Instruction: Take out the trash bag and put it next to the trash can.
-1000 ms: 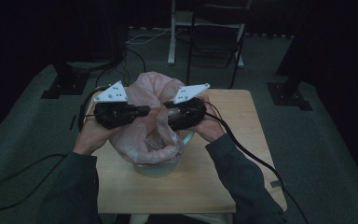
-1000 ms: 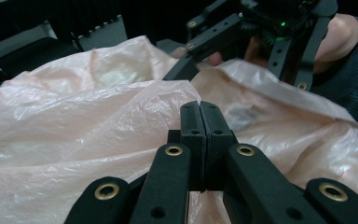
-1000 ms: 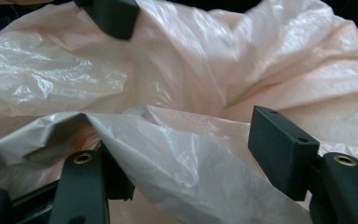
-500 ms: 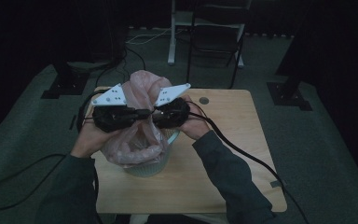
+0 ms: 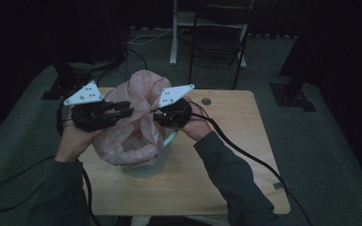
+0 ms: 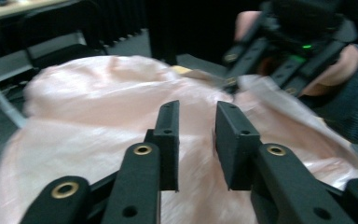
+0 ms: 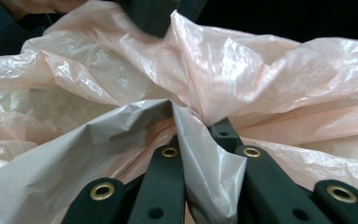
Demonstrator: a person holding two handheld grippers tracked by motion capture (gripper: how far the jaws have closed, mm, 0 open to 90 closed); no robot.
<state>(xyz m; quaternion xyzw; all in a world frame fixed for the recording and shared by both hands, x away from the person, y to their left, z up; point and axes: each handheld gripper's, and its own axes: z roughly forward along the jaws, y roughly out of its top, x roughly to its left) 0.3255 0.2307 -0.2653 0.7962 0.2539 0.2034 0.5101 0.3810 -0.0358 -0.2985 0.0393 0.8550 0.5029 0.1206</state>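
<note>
A pink plastic bag [image 5: 132,136] lines a small pale bin [image 5: 143,168] on the wooden table [image 5: 231,155], its top bunched up above the rim. My right gripper [image 5: 156,117] comes in from the right and is shut on a fold of the bag's film [image 7: 270,70], which is pinched between its jaws [image 7: 196,128]. My left gripper [image 5: 128,112] is held level at the bag's left side; its jaws have just been opening. In the left gripper view its jaws [image 6: 196,112] stand apart with nothing between them, the bag [image 6: 84,112] beyond and my right gripper [image 6: 242,74] farther off.
A dark chair [image 5: 219,37] and a white post [image 5: 174,33] stand behind the table. Black stand bases [image 5: 292,96] sit on the floor at both sides. Cables trail from both grippers over the table's front edge. A round grommet [image 5: 206,101] marks the tabletop.
The left gripper has let go of the bag and drawn away to the left, jaws now apart. The right gripper has shifted left and closed on the bag's film.
</note>
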